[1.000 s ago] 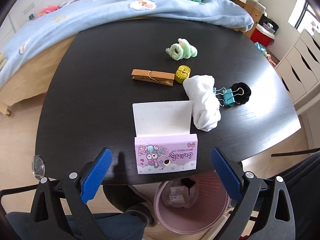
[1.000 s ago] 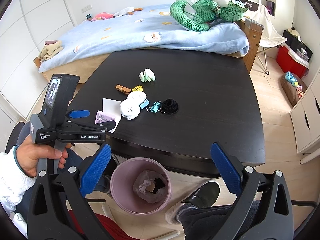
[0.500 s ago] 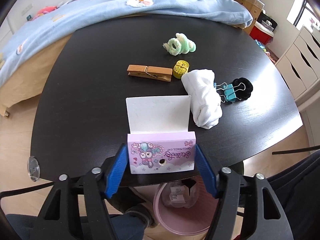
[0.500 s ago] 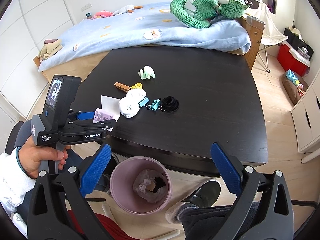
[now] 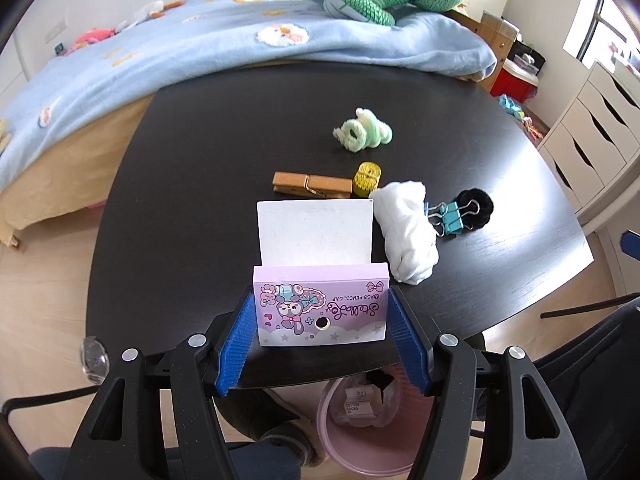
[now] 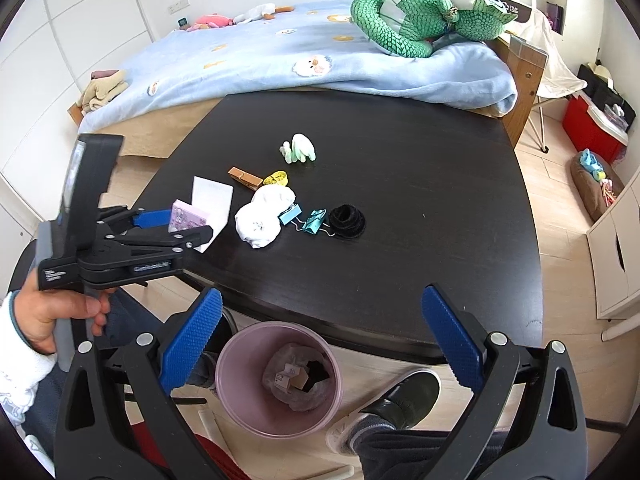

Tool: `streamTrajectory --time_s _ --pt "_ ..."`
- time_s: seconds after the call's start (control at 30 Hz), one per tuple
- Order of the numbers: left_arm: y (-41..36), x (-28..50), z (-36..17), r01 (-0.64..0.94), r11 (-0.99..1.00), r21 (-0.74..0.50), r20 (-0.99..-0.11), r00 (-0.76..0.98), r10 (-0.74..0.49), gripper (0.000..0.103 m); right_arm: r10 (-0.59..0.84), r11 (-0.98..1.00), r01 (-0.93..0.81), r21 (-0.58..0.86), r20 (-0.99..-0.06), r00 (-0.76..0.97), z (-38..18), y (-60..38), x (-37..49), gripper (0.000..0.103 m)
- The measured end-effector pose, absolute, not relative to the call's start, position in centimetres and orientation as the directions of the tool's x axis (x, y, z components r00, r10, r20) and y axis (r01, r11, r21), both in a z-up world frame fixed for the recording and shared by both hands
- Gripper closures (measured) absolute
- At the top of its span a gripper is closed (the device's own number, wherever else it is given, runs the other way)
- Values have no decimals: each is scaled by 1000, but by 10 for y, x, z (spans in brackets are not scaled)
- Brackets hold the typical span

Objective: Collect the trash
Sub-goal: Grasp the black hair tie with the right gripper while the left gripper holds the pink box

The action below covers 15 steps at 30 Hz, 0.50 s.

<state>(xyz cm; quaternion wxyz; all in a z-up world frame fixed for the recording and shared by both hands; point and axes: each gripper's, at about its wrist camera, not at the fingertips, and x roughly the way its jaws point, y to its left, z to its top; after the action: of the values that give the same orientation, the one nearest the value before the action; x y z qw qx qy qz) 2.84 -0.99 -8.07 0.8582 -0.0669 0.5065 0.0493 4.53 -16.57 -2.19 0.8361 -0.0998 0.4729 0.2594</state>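
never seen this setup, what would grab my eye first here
Probably the pink cartoon pencil-cap box at the near edge of the dark table, clamped between the left gripper's blue pads. Next, the big green plush dragon on the blue bed behind, and the pink bin on the floor beneath the open right gripper.

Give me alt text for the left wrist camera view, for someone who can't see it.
The left gripper has its blue jaws closed on a small purple pencil-cap box at the near edge of a dark table. Behind it lie a white card, a rolled white cloth, a wooden clothespin and binder clips; a pink bin sits below.
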Motion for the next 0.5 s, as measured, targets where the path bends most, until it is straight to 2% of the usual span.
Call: streamTrajectory --time_s 0.5 --pt "3 27 -65 -144 987 -64 -848 530 22 41 279 791 -612 -1 -890 362 -63 -142 111 5"
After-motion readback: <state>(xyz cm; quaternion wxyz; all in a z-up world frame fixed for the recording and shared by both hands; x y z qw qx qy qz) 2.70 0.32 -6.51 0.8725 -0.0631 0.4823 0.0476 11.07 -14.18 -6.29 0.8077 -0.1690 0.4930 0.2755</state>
